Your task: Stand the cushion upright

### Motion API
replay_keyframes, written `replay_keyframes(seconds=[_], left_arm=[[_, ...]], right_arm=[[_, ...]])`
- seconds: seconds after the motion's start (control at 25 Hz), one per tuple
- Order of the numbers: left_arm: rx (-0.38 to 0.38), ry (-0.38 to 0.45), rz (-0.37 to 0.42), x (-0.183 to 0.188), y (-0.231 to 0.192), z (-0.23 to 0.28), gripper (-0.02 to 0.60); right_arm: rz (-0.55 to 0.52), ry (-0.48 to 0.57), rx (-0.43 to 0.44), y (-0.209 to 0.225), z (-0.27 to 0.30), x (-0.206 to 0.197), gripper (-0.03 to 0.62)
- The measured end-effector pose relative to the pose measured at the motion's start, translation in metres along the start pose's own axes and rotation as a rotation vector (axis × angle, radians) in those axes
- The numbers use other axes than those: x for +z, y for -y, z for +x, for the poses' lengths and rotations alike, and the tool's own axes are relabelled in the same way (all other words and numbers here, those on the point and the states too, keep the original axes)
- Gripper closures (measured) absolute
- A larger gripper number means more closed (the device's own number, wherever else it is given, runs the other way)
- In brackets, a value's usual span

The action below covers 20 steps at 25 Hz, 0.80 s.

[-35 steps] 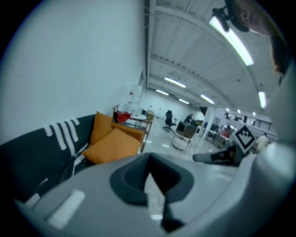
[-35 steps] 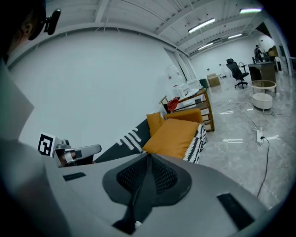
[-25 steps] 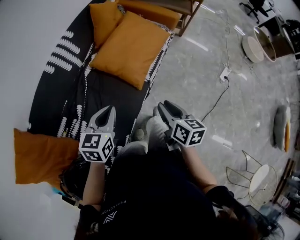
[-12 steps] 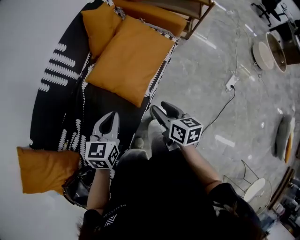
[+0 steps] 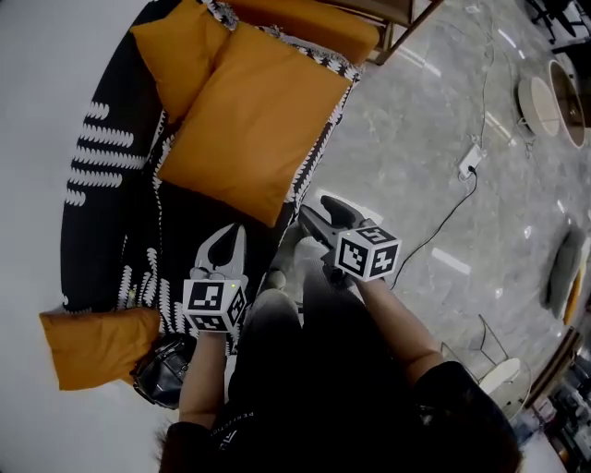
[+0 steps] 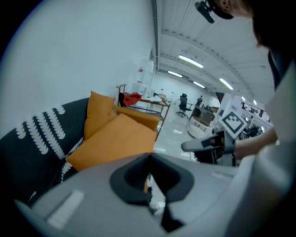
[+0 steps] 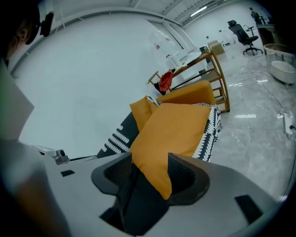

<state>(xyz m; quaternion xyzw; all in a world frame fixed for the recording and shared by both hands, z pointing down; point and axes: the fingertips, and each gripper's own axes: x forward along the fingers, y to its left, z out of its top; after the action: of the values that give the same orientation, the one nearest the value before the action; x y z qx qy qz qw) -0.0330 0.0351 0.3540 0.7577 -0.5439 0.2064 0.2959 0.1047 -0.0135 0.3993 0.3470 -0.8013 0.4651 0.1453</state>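
A large orange cushion (image 5: 249, 120) lies flat on the black patterned sofa (image 5: 102, 212); it also shows in the left gripper view (image 6: 115, 141) and the right gripper view (image 7: 171, 129). My left gripper (image 5: 226, 238) hovers over the sofa's seat just short of the cushion's near edge, with its jaws shut and empty (image 6: 149, 183). My right gripper (image 5: 314, 211) is at the sofa's front edge beside the cushion's near corner. Its jaws (image 7: 150, 173) have just been opening; the corner shows between them from behind, and the pads do not press on it.
A smaller orange cushion (image 5: 175, 51) leans on the sofa back, and another (image 5: 97, 346) lies at the near end beside a black bag (image 5: 162, 369). A wooden rack (image 5: 397, 11) stands past the sofa. A cable and power strip (image 5: 471, 162) lie on the grey floor.
Both grippers have moved forward and down toward the sofa, so the flat cushion is now closer. The right jaws stand wider apart than before; the left stay shut.
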Motion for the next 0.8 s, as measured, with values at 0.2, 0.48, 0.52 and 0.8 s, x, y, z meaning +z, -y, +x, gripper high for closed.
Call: replay_keyframes(seconds=[0.2, 0.48, 0.52, 0.8], left_arm=[[-0.018, -0.075, -0.003, -0.011, -0.001, 0.038, 0.572], [-0.004, -0.130, 0.011, -0.026, -0.017, 0.088, 0.571], [-0.001, -0.138, 0.017, -0.028, -0.018, 0.094, 0.571], [0.001, -0.195, 0.027, -0.049, -0.030, 0.130, 0.571]], right_arm=[[0.062, -0.057, 0.000, 0.033, 0.030, -0.009, 0.364], [0.142, -0.104, -0.004, 0.076, 0.076, -0.029, 0.329], [0.155, -0.110, -0.006, 0.082, 0.081, -0.031, 0.327], [0.223, -0.117, 0.002, 0.110, 0.120, -0.044, 0.316]])
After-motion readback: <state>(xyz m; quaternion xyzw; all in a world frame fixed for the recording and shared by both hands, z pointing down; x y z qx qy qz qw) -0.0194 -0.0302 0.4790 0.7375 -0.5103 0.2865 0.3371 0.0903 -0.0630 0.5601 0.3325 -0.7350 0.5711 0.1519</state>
